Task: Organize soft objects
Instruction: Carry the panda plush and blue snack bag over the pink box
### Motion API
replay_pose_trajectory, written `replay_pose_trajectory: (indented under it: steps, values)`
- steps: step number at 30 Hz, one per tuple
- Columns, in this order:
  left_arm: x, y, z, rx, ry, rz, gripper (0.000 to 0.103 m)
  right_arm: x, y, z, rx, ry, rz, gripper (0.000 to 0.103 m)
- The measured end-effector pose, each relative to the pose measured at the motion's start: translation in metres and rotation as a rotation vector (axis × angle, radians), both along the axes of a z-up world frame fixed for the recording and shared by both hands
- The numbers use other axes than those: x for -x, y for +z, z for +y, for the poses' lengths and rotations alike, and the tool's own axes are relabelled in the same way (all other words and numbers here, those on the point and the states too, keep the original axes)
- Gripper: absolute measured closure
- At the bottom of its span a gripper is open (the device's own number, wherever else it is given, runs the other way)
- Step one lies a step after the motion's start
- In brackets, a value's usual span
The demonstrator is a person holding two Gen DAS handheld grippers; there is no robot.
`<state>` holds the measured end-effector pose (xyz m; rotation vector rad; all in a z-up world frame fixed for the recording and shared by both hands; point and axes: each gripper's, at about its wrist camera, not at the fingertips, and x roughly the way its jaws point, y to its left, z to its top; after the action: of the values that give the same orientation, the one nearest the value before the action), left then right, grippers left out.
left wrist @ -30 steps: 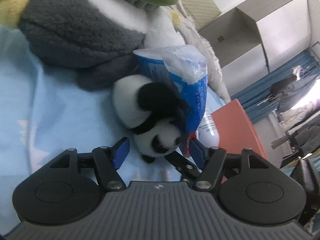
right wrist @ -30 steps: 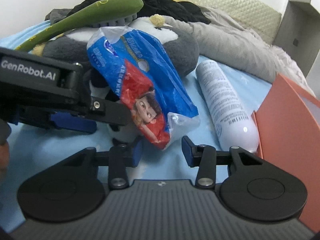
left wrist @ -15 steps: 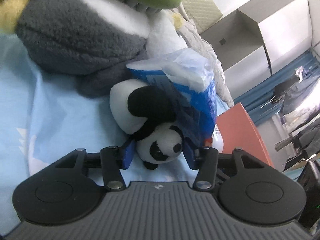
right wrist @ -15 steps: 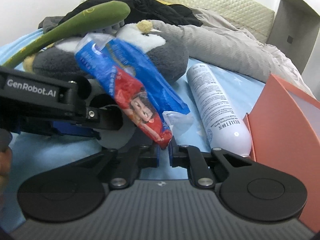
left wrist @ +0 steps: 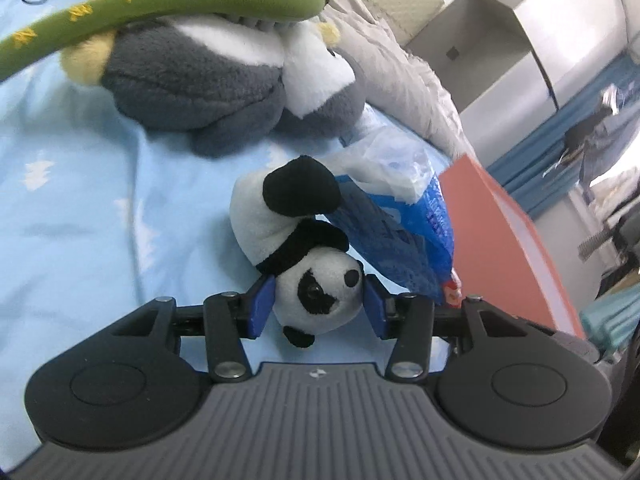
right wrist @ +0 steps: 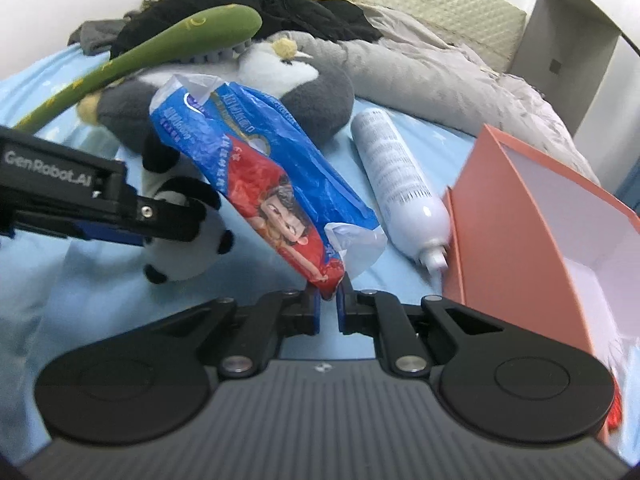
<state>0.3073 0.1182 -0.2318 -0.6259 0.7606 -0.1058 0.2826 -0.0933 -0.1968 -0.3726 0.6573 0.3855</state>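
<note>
Above the light-blue bedsheet (left wrist: 80, 216), the left gripper (left wrist: 318, 306), jaws closing, pinches the small black-and-white plush panda (left wrist: 304, 264) by its head while the right gripper (right wrist: 329, 308) clamps the blue-and-red crinkly plastic packet (right wrist: 264, 184) by its lower end.

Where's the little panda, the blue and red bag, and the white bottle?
panda (left wrist: 320, 292): left wrist view, on its white face.
blue and red bag (right wrist: 260, 184): right wrist view, middle of the wrapper.
white bottle (right wrist: 394, 184): right wrist view, on its printed side.
</note>
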Motion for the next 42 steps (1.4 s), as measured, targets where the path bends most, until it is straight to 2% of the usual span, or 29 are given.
replay_pose_trajectory:
  steps: [7,18,28,31,34,36,38,42]
  values:
    - [0.050,0.009,-0.002,-0.041,-0.008,0.025,0.049,0.041,-0.002,-0.003,0.051,-0.033,0.051,0.092]
    - [0.114,0.029,-0.006,-0.132,-0.007,0.084,0.049,0.092,0.007,-0.012,0.093,-0.027,0.054,0.092]
    - [0.141,0.033,-0.011,-0.183,0.017,0.134,0.049,0.129,0.005,-0.020,0.039,0.010,0.129,0.091]
    - [0.143,0.033,-0.012,-0.195,0.039,0.145,0.048,0.132,0.009,-0.025,-0.015,0.038,0.161,0.084]
    - [0.144,0.031,-0.008,-0.177,0.070,0.154,0.041,0.132,0.014,-0.030,-0.066,0.057,0.206,0.072]
    - [0.145,0.029,-0.006,-0.167,0.086,0.159,0.041,0.131,0.018,-0.033,-0.091,0.067,0.222,0.057]
    - [0.146,0.028,-0.005,-0.166,0.100,0.165,0.041,0.133,0.023,-0.034,-0.099,0.094,0.214,0.049]
    - [0.148,0.027,-0.003,-0.159,0.119,0.167,0.041,0.129,0.034,-0.040,-0.166,0.130,0.214,0.045]
